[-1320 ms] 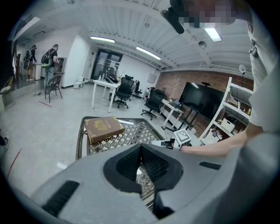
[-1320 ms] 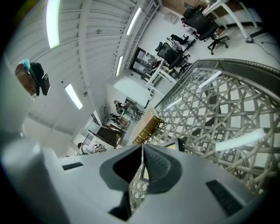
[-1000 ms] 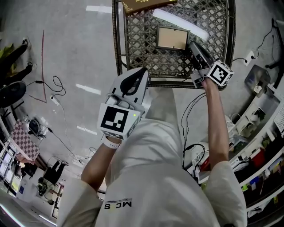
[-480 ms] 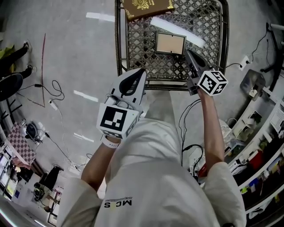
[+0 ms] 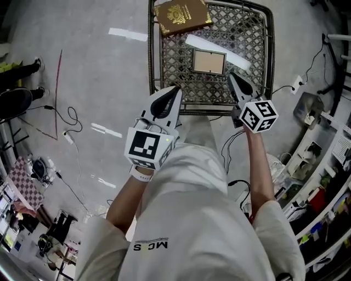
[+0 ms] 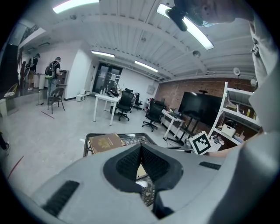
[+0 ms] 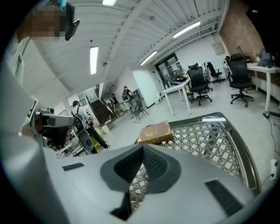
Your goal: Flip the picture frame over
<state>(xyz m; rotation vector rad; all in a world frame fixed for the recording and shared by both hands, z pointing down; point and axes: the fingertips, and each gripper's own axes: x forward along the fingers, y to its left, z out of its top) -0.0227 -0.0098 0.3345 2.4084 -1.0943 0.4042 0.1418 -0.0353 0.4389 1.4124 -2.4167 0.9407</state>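
- The left gripper (image 5: 176,88) hangs over the near-left corner of the table (image 5: 151,55), jaws pressed together on nothing.
- A brown book (image 5: 182,16) lies at the table's far-left corner, apart from the frame.
- The picture frame (image 5: 208,61) lies flat near the middle of the table, touched by neither gripper.
- The right gripper (image 5: 231,76) hovers just beside the frame's near-right corner, its 2 jaws also closed tip to tip and empty.
- Risk: closed jaws cannot take the thin edge, and pushing would likely slide the frame across the lattice. A grip at just 1 corner could let it swing or drop mid-flip.
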